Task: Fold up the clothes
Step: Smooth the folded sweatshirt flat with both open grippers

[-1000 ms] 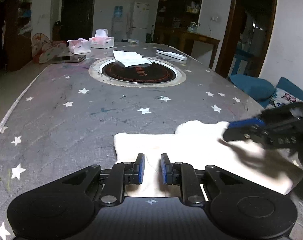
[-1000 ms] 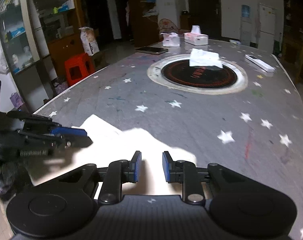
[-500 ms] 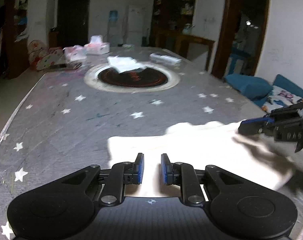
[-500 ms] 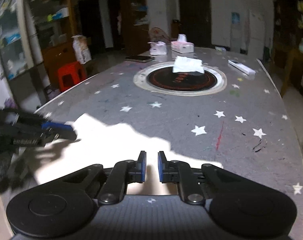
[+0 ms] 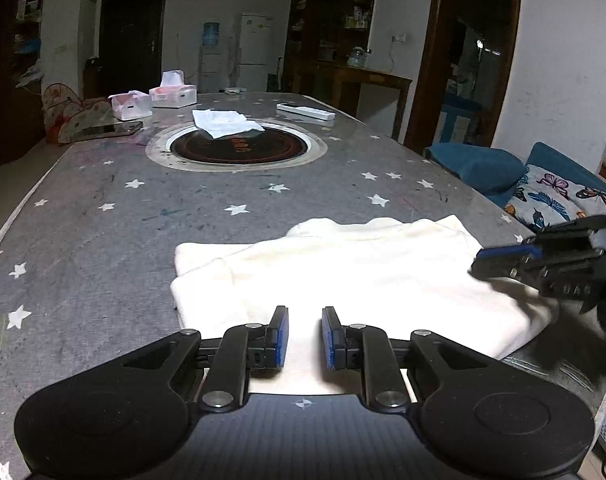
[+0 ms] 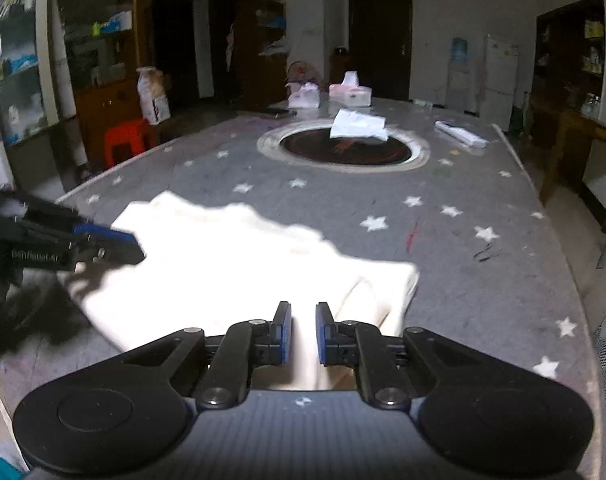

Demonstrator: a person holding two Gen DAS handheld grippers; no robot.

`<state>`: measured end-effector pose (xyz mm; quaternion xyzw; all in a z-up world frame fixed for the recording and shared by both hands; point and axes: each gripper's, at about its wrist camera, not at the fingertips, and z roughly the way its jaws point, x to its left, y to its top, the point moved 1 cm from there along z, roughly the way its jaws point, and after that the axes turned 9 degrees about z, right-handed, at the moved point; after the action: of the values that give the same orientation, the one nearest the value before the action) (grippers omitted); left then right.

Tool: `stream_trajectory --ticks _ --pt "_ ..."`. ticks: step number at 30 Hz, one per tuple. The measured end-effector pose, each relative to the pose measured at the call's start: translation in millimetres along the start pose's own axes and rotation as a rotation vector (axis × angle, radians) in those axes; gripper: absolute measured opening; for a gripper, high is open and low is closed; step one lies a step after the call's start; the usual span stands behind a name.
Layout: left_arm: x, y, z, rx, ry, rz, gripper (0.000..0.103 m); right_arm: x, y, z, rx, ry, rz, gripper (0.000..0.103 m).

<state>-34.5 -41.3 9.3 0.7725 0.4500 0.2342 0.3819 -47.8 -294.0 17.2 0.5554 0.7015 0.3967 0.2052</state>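
Observation:
A cream-white folded garment (image 5: 355, 272) lies on the grey star-patterned table (image 5: 143, 216) near its front edge; it also shows in the right wrist view (image 6: 231, 264). My left gripper (image 5: 305, 338) hovers over the garment's near edge with a narrow gap between its jaws and nothing visibly pinched. My right gripper (image 6: 301, 334) sits over the garment's other end with the same narrow gap. Each gripper shows in the other's view: the right one (image 5: 503, 260) at the garment's right corner, the left one (image 6: 107, 242) at its left side.
A round dark hotplate (image 5: 239, 146) with a white cloth (image 5: 223, 124) on it sits mid-table. Tissue boxes (image 5: 173, 94), a phone (image 5: 111, 130) and a remote (image 5: 305, 111) lie at the far end. A blue sofa with a butterfly cushion (image 5: 559, 198) stands to the right, a red stool (image 6: 129, 140) to the left.
Both grippers have drawn back and apart along the garment. The garment now shows a folded layer at its left end. The right gripper's jaws have closed a little.

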Motion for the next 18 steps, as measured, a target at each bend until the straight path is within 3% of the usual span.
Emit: stream_trajectory --ticks 9,12,18 --pt "-1.1 0.0 1.4 0.000 0.009 -0.023 0.021 -3.9 24.7 33.8 -0.001 0.022 0.025 0.011" --pt "0.1 -0.5 1.3 0.000 0.007 -0.033 0.021 -9.4 22.8 51.2 0.032 -0.020 0.040 0.010" --pt "1.1 -0.6 2.7 -0.002 0.006 -0.033 0.022 -10.0 28.1 40.5 -0.008 -0.027 0.052 0.010"
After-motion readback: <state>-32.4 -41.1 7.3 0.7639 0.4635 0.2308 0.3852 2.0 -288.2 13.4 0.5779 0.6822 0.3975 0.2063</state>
